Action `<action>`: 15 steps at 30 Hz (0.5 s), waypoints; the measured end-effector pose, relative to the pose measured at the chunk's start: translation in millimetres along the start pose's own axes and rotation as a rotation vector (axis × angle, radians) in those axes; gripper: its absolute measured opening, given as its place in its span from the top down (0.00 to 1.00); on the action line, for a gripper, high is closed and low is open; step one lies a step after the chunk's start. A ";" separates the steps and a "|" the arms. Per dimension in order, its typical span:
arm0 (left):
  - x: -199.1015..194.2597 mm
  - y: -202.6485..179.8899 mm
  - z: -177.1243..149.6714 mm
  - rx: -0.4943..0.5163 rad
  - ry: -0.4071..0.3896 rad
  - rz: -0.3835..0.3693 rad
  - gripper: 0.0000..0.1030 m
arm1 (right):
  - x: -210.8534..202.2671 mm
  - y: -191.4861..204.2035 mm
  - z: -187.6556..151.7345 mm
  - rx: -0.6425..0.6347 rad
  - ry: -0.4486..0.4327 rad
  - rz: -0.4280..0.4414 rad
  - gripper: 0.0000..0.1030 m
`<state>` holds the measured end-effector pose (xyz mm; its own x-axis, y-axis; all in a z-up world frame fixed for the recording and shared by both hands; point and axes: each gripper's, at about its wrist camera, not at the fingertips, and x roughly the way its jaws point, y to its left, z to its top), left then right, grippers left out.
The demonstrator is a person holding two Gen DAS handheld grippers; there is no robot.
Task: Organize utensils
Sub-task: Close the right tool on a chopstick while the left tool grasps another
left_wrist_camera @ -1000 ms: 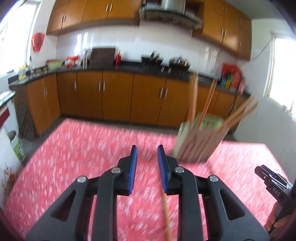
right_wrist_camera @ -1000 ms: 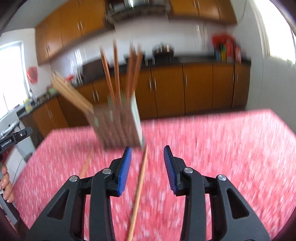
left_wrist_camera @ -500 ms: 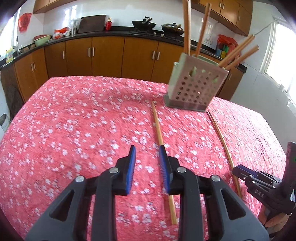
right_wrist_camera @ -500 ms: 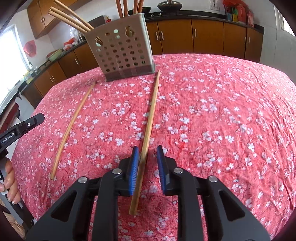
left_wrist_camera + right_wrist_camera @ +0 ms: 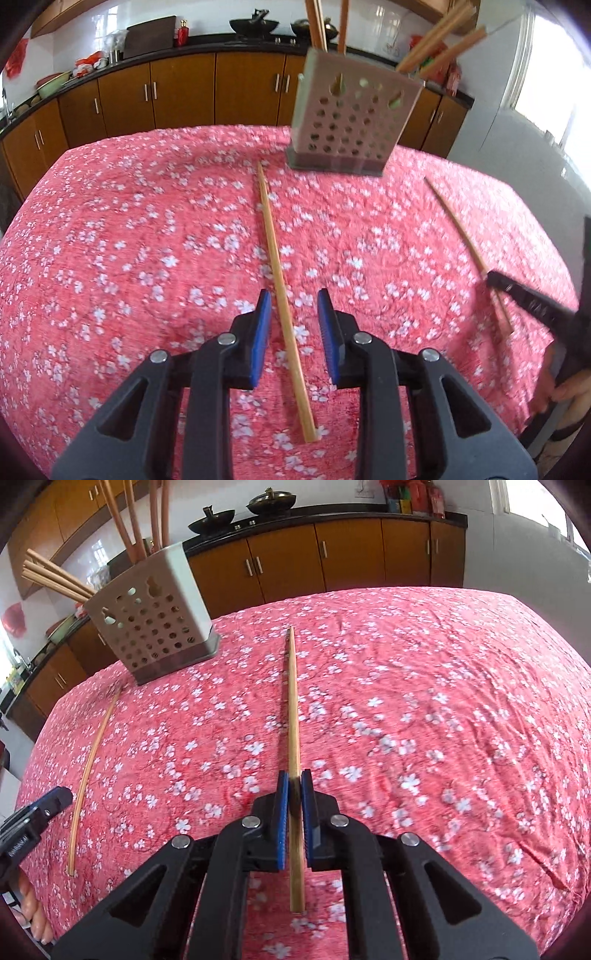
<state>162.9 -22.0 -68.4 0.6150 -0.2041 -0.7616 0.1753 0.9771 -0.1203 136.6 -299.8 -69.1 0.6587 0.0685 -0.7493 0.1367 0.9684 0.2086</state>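
Kitchen cabinets point(image 5: 184, 92) in orange-brown wood run behind the table, which is covered by a red cloth point(image 5: 129, 240) with white blossoms. We count two loose chopsticks on it, each seen from both cameras. Our left gripper point(image 5: 294, 306) is spread wide with one chopstick point(image 5: 279, 277) lying between its fingers, touching neither pad. Our right gripper point(image 5: 294, 784) is clenched on the other chopstick point(image 5: 293, 709); its near end passes back under the fingers, and its tip points toward the far edge. Both sticks are pale bamboo, thin and straight. A beige perforated utensil holder point(image 5: 351, 122) stands near the far edge, with several more chopsticks point(image 5: 55, 578) leaning out; their tops are cut off, so we cannot count them surely.
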 end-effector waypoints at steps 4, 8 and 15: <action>12.2 -3.0 -2.8 0.024 0.022 0.056 0.92 | -0.6 -1.1 0.7 -0.001 -0.003 0.009 0.92; 12.9 16.1 4.3 -0.015 0.008 0.110 0.95 | -0.1 0.4 2.7 -0.014 -0.007 0.024 0.92; 15.0 76.3 17.2 -0.139 -0.002 0.206 0.98 | 6.5 7.8 11.2 -0.058 -0.012 0.022 0.92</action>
<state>198.7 48.4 -78.0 0.6286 0.0005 -0.7778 -0.0614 0.9969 -0.0490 150.2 -294.5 -65.3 0.6699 0.0878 -0.7373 0.0788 0.9790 0.1882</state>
